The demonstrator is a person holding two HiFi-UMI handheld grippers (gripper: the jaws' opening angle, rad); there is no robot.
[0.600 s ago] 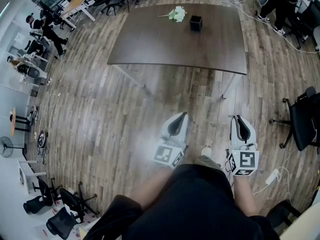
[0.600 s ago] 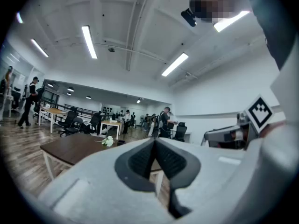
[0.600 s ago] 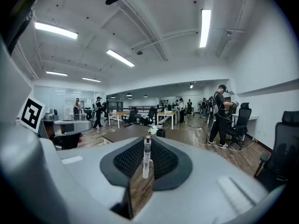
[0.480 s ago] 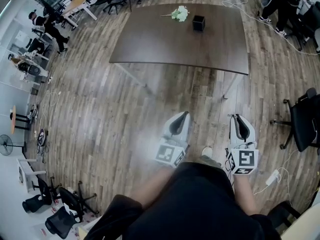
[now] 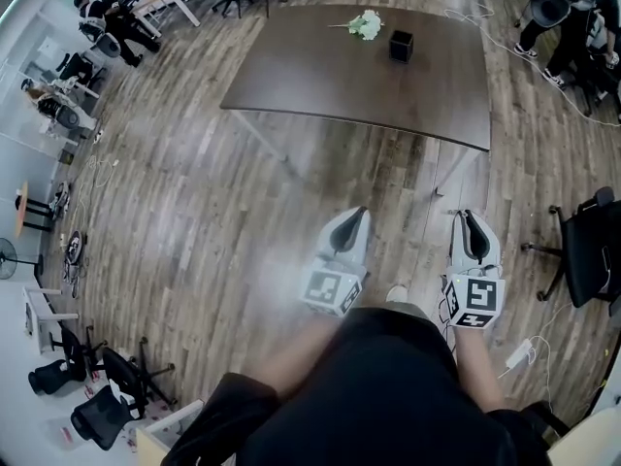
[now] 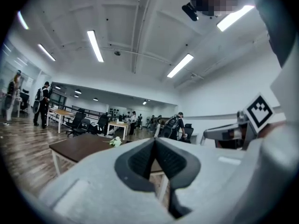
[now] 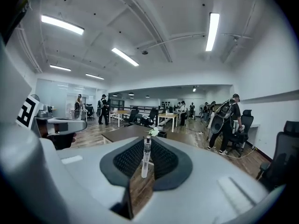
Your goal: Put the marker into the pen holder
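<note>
The black pen holder stands at the far side of a dark brown table, beside a small bunch of white flowers. I stand well back from the table, over the wood floor. My right gripper is shut on a slim pale marker that stands upright between its pads. In the right gripper view the pen holder shows small, far beyond the marker's tip. My left gripper is shut with nothing in it; its jaws meet at the tip.
A black office chair stands at the right, with cables and a power strip on the floor near my right side. More chairs are at the lower left. People and desks are at the far end of the room.
The head view has shifted, so the table sits slightly further right and nearer. Both grippers keep the same pose, and the marker stays in the right one.
</note>
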